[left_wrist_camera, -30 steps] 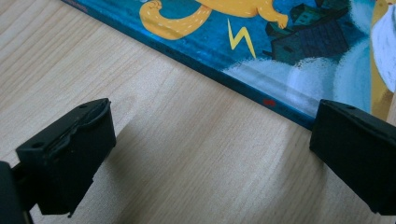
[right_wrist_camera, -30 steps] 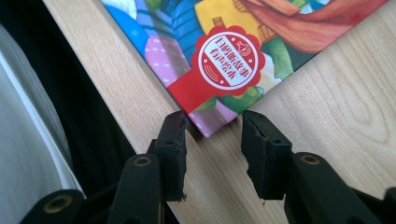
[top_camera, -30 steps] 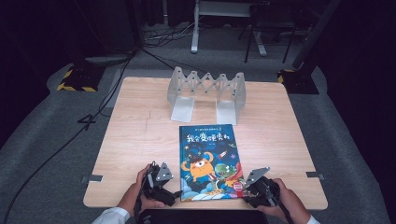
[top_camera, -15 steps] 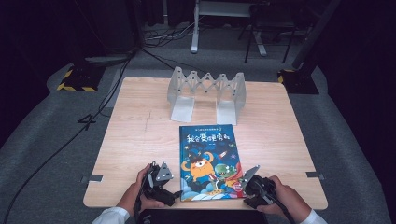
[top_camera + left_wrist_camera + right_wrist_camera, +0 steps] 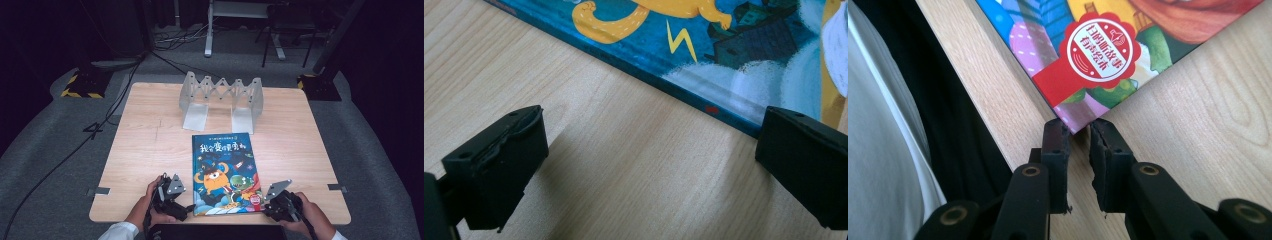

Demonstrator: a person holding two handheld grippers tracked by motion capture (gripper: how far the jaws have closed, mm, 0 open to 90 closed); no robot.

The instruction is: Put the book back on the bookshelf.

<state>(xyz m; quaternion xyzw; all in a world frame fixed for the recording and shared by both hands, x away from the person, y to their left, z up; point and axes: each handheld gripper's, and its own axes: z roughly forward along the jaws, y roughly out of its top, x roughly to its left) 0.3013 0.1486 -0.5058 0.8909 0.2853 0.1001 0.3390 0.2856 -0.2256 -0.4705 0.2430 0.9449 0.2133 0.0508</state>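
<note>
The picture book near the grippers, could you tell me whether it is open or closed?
Closed: the picture book lies flat on the table, front cover up, no pages spread.

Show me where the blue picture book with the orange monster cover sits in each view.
High view: blue picture book flat, centre-near of the wooden table.
Left gripper view: its edge crosses the top.
Right gripper view: its corner meets the right tongs.
Shared landmark: the light wood grain.

light wood worktop (image 5: 145, 150) on a grey floor, picture book (image 5: 223, 172) lying flat face up near the front edge, clear zigzag folding rack (image 5: 221, 97) standing toward the back, well apart from the book, both sitting straight on the wood
</note>
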